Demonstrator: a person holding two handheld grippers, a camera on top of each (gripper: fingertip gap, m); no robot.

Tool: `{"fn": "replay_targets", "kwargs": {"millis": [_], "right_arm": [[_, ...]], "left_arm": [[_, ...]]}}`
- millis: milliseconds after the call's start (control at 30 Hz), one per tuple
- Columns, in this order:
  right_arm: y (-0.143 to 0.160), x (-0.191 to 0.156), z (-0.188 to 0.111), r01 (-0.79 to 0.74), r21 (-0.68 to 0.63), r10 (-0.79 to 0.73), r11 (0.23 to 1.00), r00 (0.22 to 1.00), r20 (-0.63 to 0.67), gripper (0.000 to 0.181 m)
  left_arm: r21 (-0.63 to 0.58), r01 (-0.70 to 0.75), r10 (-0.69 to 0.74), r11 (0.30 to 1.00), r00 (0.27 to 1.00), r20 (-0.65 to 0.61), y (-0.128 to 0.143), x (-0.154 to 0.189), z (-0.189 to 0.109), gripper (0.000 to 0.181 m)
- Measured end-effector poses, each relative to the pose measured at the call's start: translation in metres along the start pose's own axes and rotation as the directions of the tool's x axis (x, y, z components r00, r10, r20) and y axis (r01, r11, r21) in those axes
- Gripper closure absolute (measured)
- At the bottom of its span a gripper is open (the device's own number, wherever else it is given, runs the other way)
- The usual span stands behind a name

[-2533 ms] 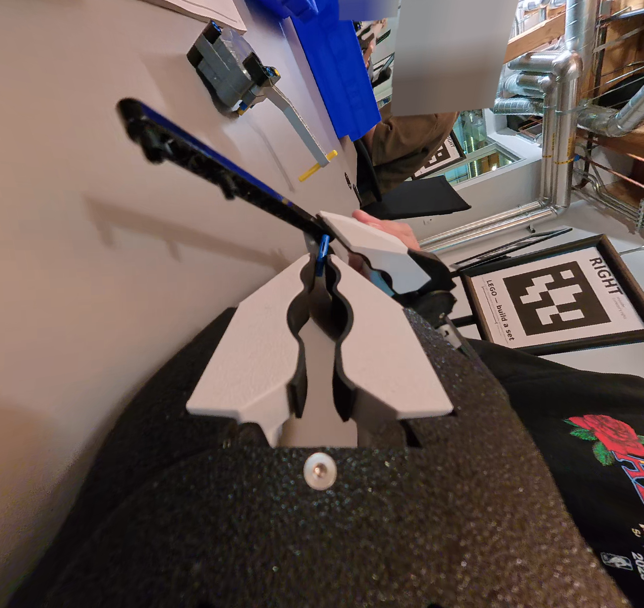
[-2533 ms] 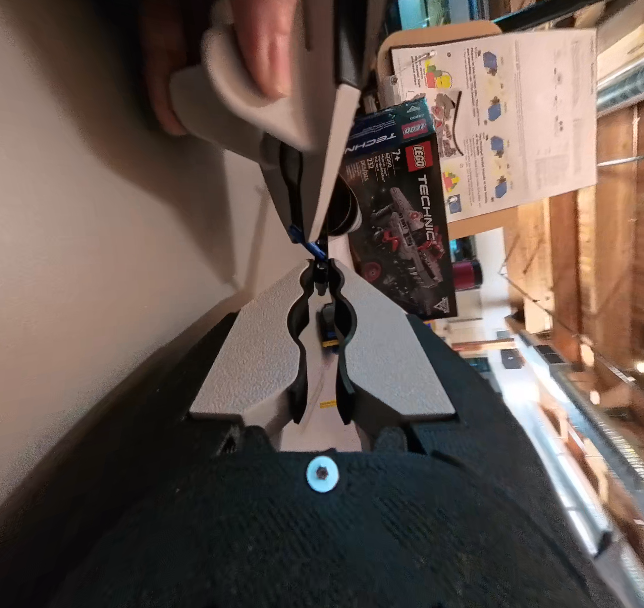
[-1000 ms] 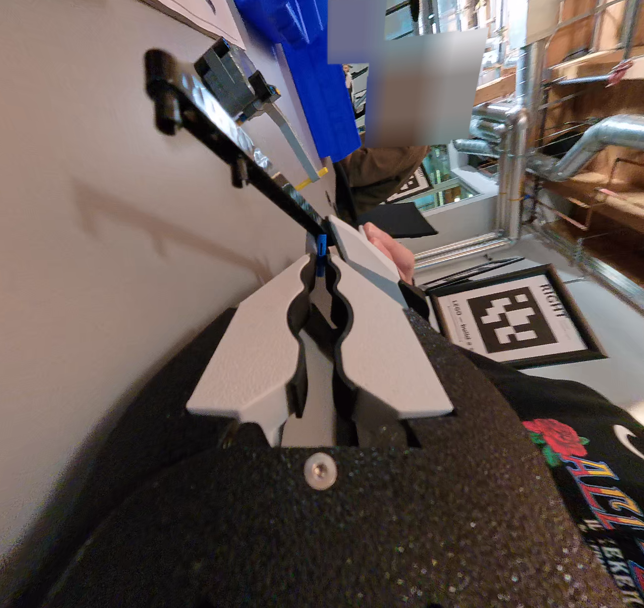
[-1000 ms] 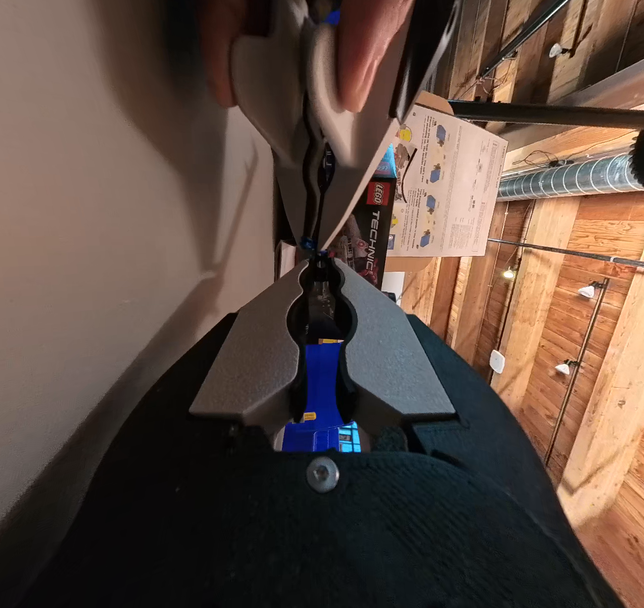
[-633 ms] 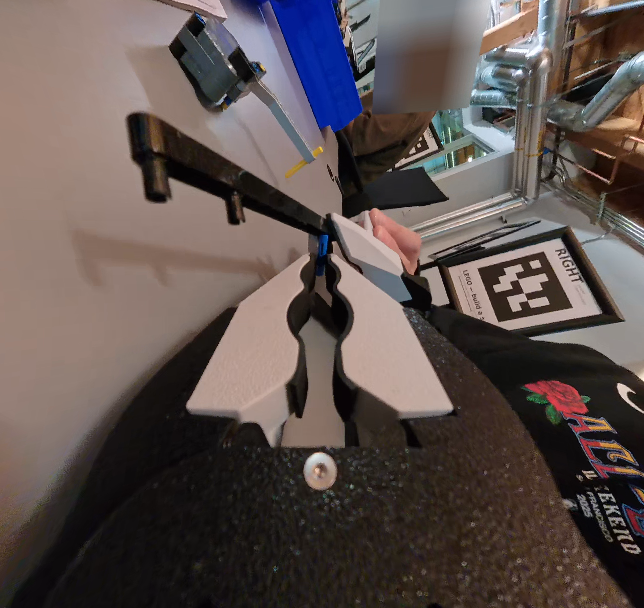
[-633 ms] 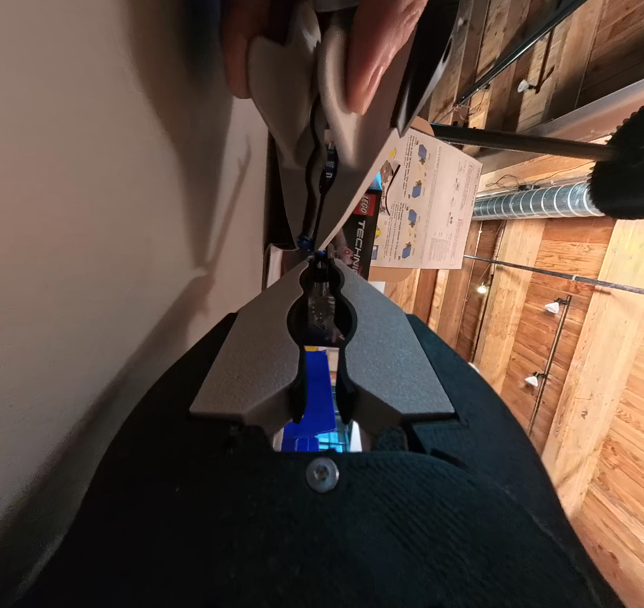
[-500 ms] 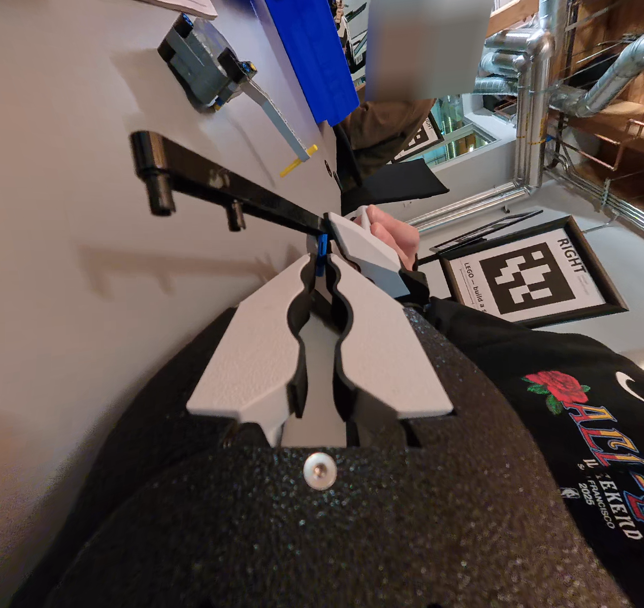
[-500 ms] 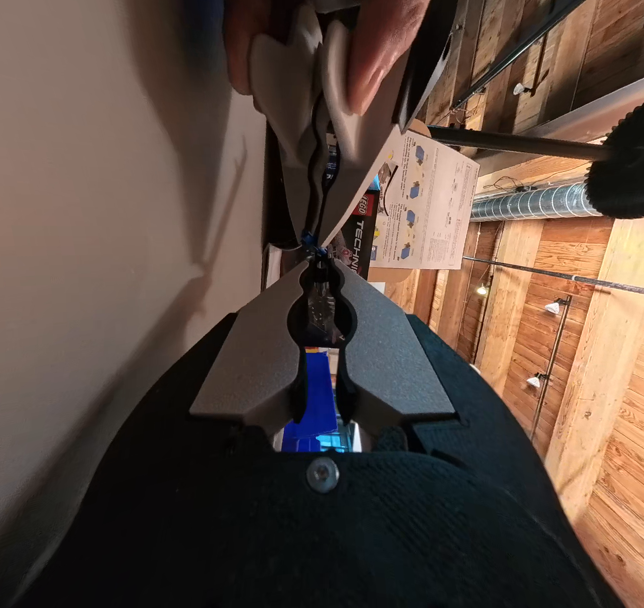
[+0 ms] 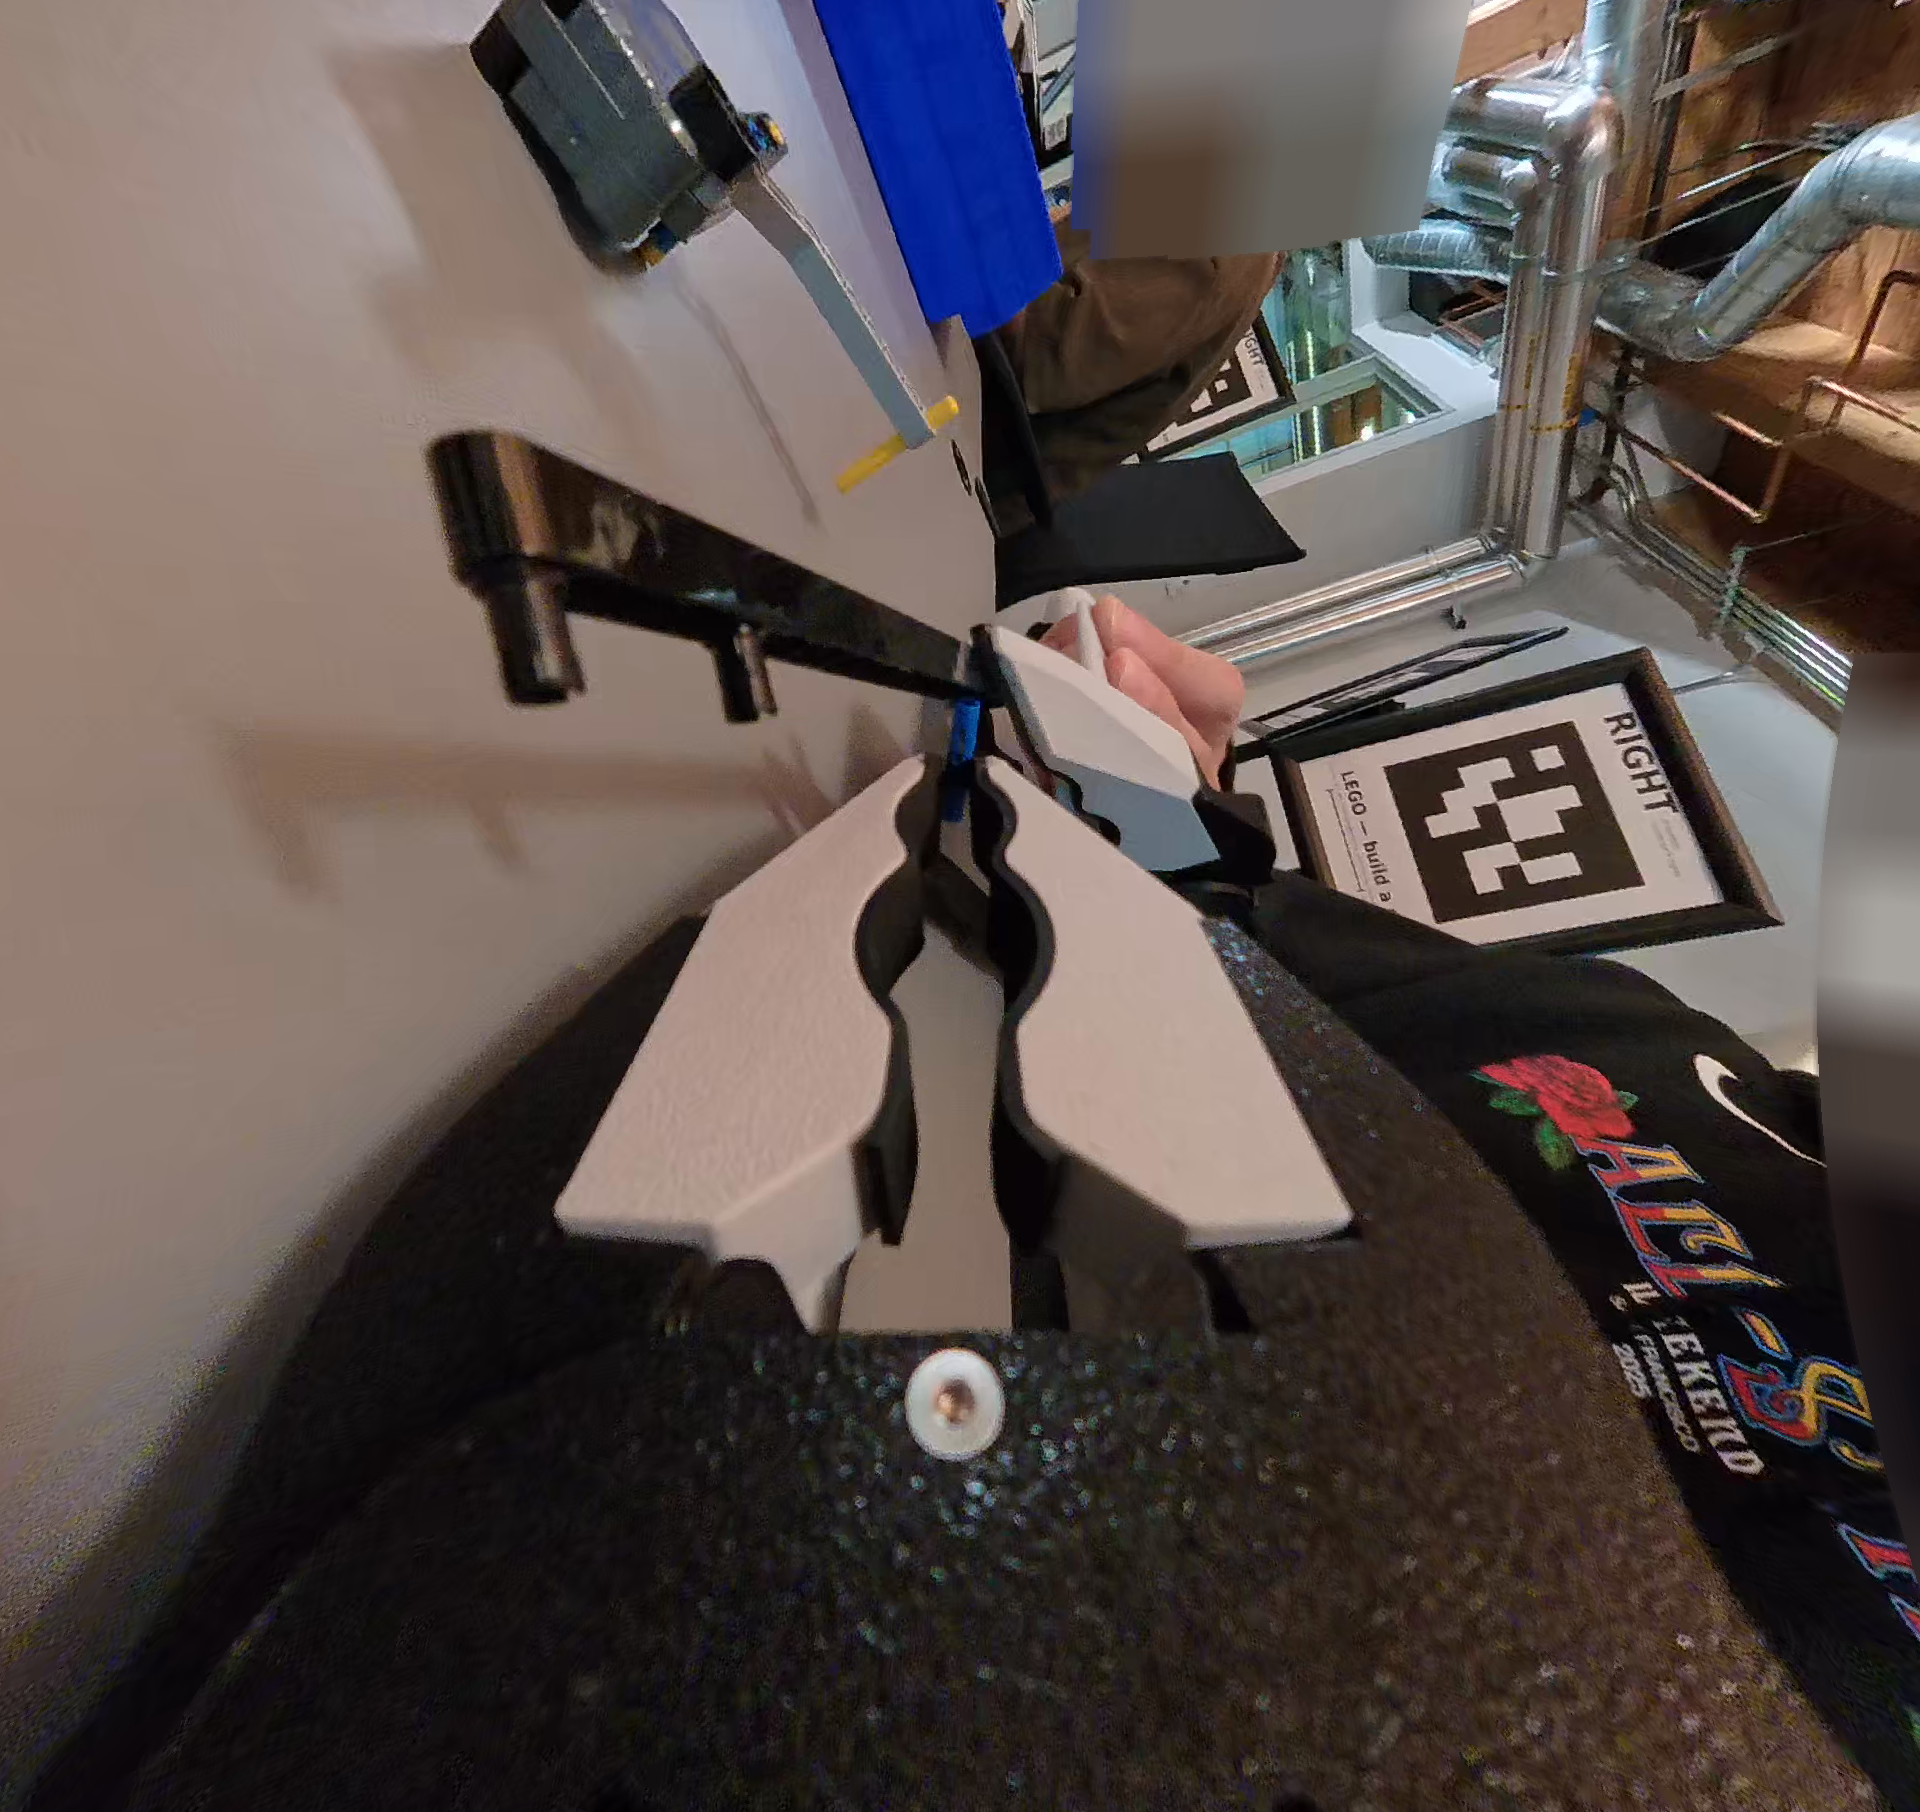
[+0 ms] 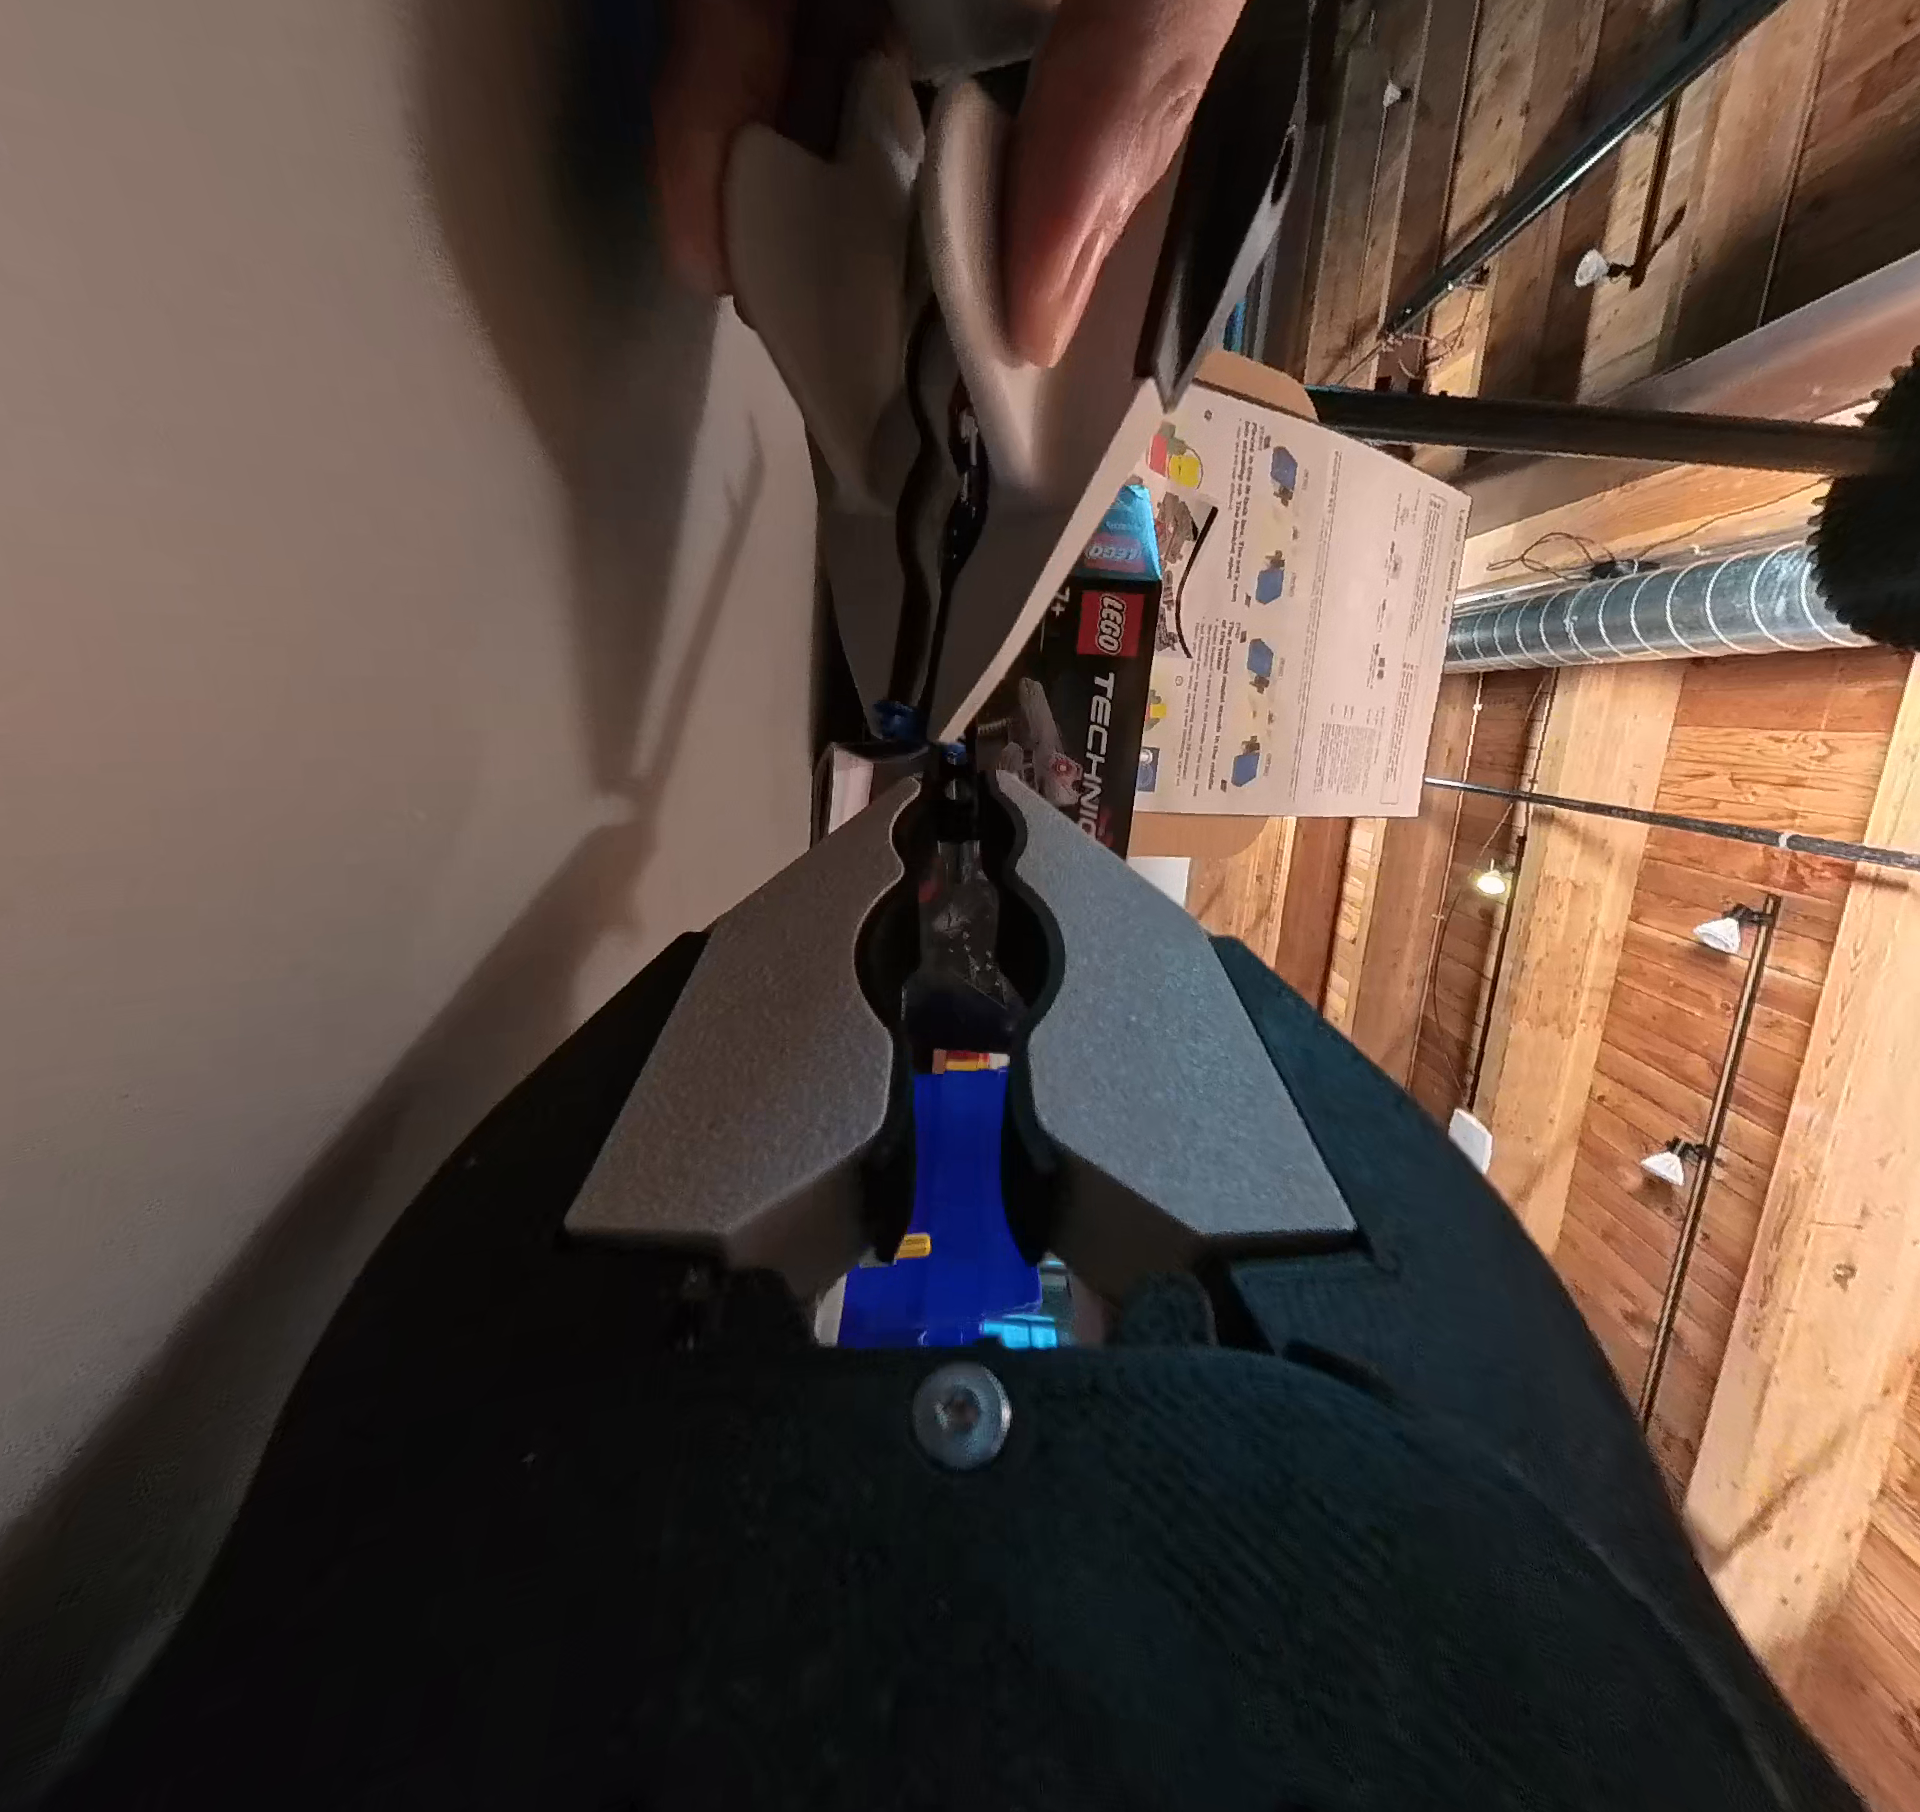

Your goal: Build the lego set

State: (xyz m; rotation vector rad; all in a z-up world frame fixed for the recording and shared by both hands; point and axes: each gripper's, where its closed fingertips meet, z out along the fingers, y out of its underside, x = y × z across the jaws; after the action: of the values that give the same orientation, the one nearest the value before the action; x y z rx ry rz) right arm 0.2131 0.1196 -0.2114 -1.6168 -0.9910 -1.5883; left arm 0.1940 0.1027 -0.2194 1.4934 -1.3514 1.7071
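Observation:
My left gripper [image 9: 951, 775] is shut on a small blue pin [image 9: 958, 739] at its fingertips. My right gripper [image 10: 951, 786] is shut on the end of a long black beam [image 9: 675, 567], which juts out over the table with two black pins sticking out of its side. The two grippers meet tip to tip, with the blue pin at the held end of the beam. In the right wrist view the left gripper [image 10: 914, 713] comes in from the top with a hand on it, the blue pin [image 10: 896, 718] at its tip. The beam [image 10: 951, 889] shows end-on between my right fingers.
A dark grey assembly [image 9: 623, 131] with a light grey beam and a yellow axle [image 9: 894, 443] lies on the white table [image 9: 208, 412]. A blue bin [image 9: 914, 100] stands beyond it. A framed marker sign [image 9: 1507, 806], a set box [image 10: 1091, 682] and an instruction sheet [image 10: 1299, 619] stand around. My left and right fingertips are right by each other.
The black beam has rolled and swung down, so its two pins now show side-on. Both grippers have stayed shut and tip to tip. Little has moved in the last half second.

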Motion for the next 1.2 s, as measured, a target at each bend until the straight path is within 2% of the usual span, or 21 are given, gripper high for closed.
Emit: {"fn": "replay_targets", "kwargs": {"millis": [400, 567, 733, 1200], "right_arm": [[-0.011, -0.004, -0.001, 0.059, 0.053, -0.059, 0.997, 0.998, 0.007, 0.176], [-0.013, -0.01, 0.001, 0.07, 0.068, -0.073, 0.995, 0.997, 0.036, 0.176], [-0.008, -0.011, 0.003, 0.04, 0.041, -0.042, 0.998, 0.997, 0.058, 0.176], [-0.004, -0.016, 0.005, -0.013, 0.021, 0.011, 1.0, 0.995, 0.095, 0.176]], "left_arm": [[-0.071, 0.09, -0.092, 0.993, 0.996, -0.023, 0.007, 0.0, -0.007, 0.178], [-0.131, 0.079, -0.069, 0.988, 0.995, 0.077, 0.009, -0.006, -0.012, 0.179], [-0.107, 0.056, -0.042, 0.993, 0.991, 0.124, 0.003, -0.007, -0.012, 0.179], [0.024, 0.123, -0.125, 0.992, 0.99, 0.068, -0.001, -0.014, -0.009, 0.179]]}}
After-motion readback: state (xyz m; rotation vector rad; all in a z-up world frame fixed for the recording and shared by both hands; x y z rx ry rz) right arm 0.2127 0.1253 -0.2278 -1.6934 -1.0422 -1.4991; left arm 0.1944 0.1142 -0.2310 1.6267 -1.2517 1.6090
